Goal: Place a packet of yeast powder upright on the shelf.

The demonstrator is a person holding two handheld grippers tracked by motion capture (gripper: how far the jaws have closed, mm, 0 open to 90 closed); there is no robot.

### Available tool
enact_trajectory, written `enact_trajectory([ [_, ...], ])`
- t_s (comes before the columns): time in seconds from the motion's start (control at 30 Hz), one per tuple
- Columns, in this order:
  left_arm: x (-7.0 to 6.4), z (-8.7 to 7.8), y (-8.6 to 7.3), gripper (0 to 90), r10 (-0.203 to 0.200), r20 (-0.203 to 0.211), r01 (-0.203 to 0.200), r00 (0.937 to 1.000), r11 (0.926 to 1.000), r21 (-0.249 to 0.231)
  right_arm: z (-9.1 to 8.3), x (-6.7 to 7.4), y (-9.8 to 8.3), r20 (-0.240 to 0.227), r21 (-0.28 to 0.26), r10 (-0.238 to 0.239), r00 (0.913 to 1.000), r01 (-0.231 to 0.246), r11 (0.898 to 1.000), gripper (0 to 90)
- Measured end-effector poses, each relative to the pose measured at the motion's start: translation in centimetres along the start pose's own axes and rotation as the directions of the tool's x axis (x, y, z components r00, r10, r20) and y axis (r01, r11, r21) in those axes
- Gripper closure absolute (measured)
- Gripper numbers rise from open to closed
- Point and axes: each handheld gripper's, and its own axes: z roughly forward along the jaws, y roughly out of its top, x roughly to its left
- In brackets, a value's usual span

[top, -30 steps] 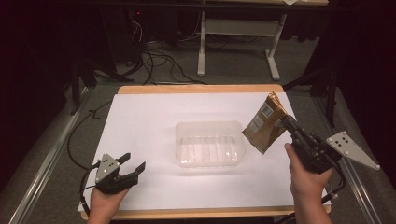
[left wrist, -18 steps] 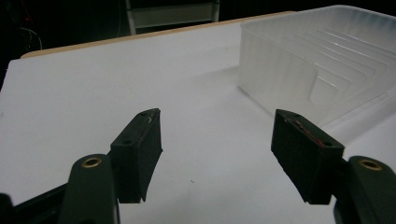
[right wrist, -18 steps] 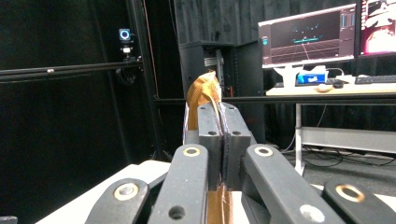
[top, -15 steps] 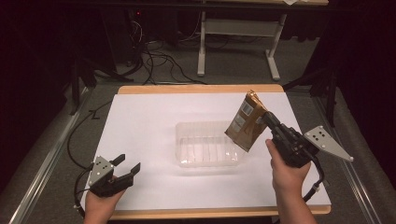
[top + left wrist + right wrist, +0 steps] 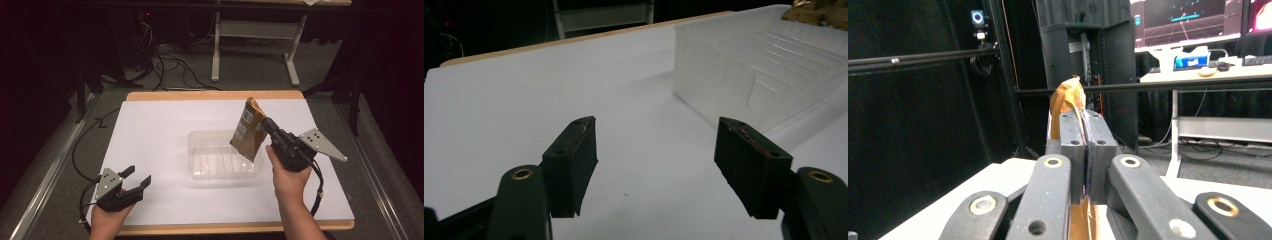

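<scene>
My right gripper [image 5: 264, 125] is shut on a brown foil pouch [image 5: 247, 129] and holds it in the air, tilted, over the right end of a clear plastic tray [image 5: 200, 172] in the middle of the white table. In the right gripper view the jaws are pressed flat together on the pouch's edge [image 5: 1066, 99], and the right gripper [image 5: 1083, 132] points level across the room. My left gripper [image 5: 137, 177] rests near the table's front left corner, open, nothing between its fingers. In the left gripper view the open left gripper [image 5: 656, 150] faces the tray [image 5: 724, 65], with a corner of the pouch [image 5: 819, 12] above it.
A white sheet [image 5: 155, 135] covers the wooden table top. Beyond the far edge are a metal stand's legs [image 5: 217, 55] and loose cables [image 5: 165, 65] on the grey floor. A cable [image 5: 75, 150] trails off the table's left side.
My right hand has carried the pouch leftward and slightly down, from the tray's right side to over its right end. The left hand has stayed where it was.
</scene>
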Motion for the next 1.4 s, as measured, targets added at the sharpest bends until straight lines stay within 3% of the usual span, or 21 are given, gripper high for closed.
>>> enact_trajectory([
  [0.3, -0.1, 0.0, 0.0, 33.9, 0.004, 0.011, -0.004, 0.9999, 1.0000, 0.000, 2.5, 0.9, -1.0, 0.026, 0.059, 0.002, 0.9997, -0.003, 0.998, 89.8],
  [0.6, 0.0, -0.1, 0.0, 33.8, 0.000, 0.014, 0.000, 0.9999, 1.0000, -0.002, 4.1, 1.6, -1.6, 0.069, 0.080, -0.011, 0.9976, 0.005, 0.997, 89.7],
  [1.0, 0.0, -0.2, 0.0, 33.8, -0.004, 0.017, 0.004, 0.9998, 1.0000, -0.005, 6.3, 3.6, -1.8, 0.023, 0.091, 0.018, 0.9996, -0.020, 0.996, 89.6],
  [1.17, 0.1, -0.2, 0.0, 33.8, -0.006, 0.018, 0.006, 0.9998, 1.0000, -0.005, 6.1, 3.8, -2.6, 0.012, 0.098, 0.015, 0.9998, -0.016, 0.995, 89.6],
  [1.4, -0.1, 0.0, 0.0, 33.8, 0.000, 0.021, 0.000, 0.9998, 1.0000, 0.002, 5.8, 5.0, -3.1, -0.043, 0.091, 0.099, 0.9942, -0.094, 0.991, 89.4],
])
